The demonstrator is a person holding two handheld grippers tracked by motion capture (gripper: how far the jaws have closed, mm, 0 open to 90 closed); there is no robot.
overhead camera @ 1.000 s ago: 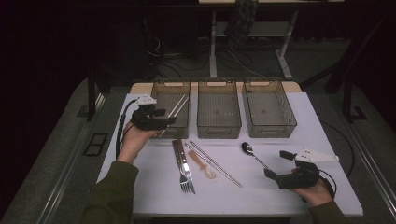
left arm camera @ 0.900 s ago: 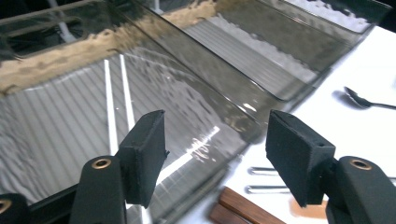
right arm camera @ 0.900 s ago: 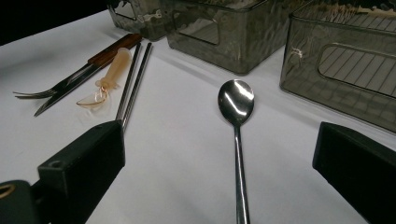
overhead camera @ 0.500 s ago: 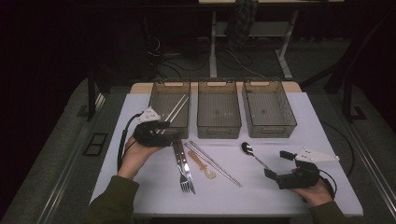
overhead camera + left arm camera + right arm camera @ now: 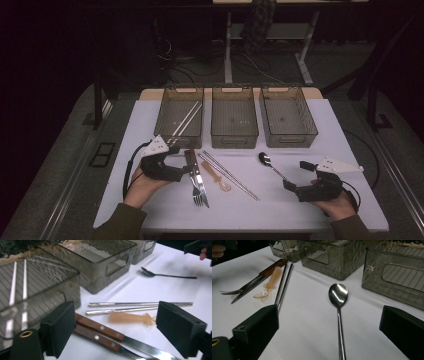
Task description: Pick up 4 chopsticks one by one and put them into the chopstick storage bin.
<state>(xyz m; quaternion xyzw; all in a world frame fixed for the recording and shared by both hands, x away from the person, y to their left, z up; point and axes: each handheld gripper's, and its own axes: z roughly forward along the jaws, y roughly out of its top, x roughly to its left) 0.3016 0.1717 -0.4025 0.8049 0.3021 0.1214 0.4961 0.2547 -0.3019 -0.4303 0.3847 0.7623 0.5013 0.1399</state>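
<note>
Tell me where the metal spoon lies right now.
In the high view the metal spoon lies on the white table, right of the chopsticks, its handle running toward the right gripper, below the right-hand bin.

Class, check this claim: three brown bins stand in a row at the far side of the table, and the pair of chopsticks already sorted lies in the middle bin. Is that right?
Not quite. The three bins do stand in a row, but the sorted chopsticks lie in the left bin, as the high view shows. The middle bin holds no cutlery.
</note>
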